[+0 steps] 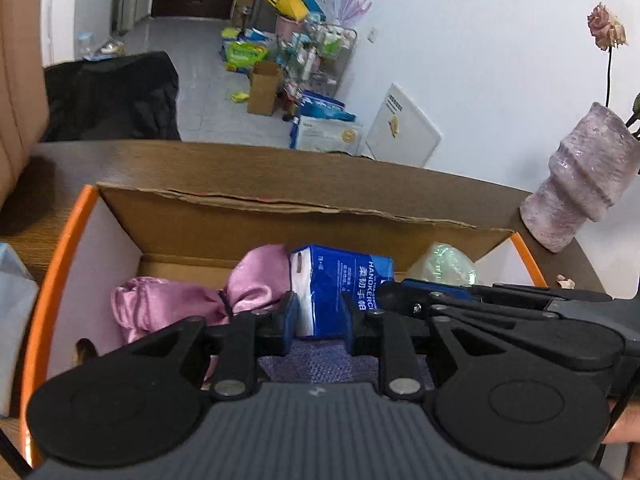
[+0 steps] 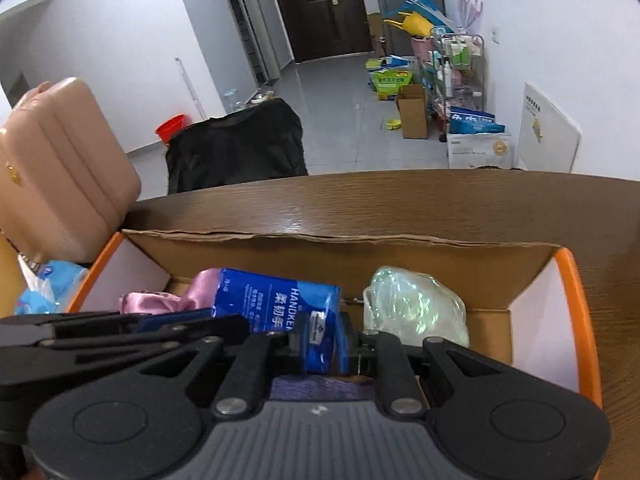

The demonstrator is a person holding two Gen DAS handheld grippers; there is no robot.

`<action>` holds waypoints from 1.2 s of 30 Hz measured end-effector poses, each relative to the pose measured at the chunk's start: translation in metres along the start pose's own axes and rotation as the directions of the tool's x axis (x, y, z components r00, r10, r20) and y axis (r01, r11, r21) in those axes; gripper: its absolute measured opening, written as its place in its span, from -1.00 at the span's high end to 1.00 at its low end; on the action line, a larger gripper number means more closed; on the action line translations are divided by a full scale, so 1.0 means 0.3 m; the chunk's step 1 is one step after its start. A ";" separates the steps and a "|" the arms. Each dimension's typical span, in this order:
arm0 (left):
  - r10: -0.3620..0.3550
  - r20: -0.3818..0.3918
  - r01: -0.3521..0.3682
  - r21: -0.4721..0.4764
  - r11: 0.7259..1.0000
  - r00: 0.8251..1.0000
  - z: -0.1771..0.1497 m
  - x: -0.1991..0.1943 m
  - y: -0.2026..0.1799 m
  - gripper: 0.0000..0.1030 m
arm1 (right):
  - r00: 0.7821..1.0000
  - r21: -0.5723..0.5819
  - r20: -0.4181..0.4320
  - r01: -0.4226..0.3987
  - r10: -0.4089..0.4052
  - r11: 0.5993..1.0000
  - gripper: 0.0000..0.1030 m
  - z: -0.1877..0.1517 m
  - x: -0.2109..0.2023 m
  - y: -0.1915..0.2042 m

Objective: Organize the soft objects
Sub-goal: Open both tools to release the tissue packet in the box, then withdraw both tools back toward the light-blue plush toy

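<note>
Both grippers pinch the blue tissue pack (image 1: 340, 292) inside the cardboard box (image 1: 248, 216): left gripper (image 1: 320, 320) on one end, right gripper (image 2: 324, 344) on the other. Squeeze unevenly and it'll probably twist or crush onto the pink satin cloth (image 1: 168, 304).

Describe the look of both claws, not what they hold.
Both match: the left claw and right claw have matte black linkage arms with silver rivets, round black pivot housings, a ribbed dark grey body and blue pads on the fingers.
</note>
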State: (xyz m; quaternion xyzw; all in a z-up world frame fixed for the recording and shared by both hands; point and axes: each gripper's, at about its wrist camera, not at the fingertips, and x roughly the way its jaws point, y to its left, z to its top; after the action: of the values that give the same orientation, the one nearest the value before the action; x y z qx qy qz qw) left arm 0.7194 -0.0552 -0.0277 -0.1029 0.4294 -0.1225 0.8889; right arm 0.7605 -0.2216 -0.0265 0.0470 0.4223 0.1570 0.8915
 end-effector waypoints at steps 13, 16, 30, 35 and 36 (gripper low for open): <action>0.083 0.257 -0.115 0.110 0.987 0.963 0.004 -0.613 -0.028 0.11 | 0.972 -0.070 0.235 0.048 -0.030 0.996 0.56 0.000 -0.637 0.016; 0.129 0.320 -0.176 0.123 0.977 0.938 -0.040 -0.799 -0.031 0.04 | 0.957 -0.088 0.283 0.087 -0.059 0.992 0.46 -0.066 -0.828 0.016; 0.183 0.487 -0.284 0.141 0.948 0.854 -0.524 -1.219 -0.050 -0.33 | 0.897 -0.198 0.443 0.106 -0.007 0.974 0.08 -0.573 -1.253 0.191; 0.160 0.553 -0.319 0.205 0.925 0.818 -0.918 -1.239 -0.054 -0.49 | 0.876 -0.254 0.482 0.111 0.026 0.961 -0.09 -0.955 -1.271 0.269; 0.145 0.538 -0.294 0.202 0.934 0.831 -0.987 -1.240 -0.055 -0.49 | 0.873 -0.245 0.485 0.094 0.038 0.965 -0.13 -1.016 -1.270 0.278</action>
State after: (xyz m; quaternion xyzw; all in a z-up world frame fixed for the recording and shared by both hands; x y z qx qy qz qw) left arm 0.2602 0.0201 0.0709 0.0436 0.1638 -0.0454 0.9845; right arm 0.2800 -0.2794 0.0781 -0.0392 0.1610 0.1814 0.9693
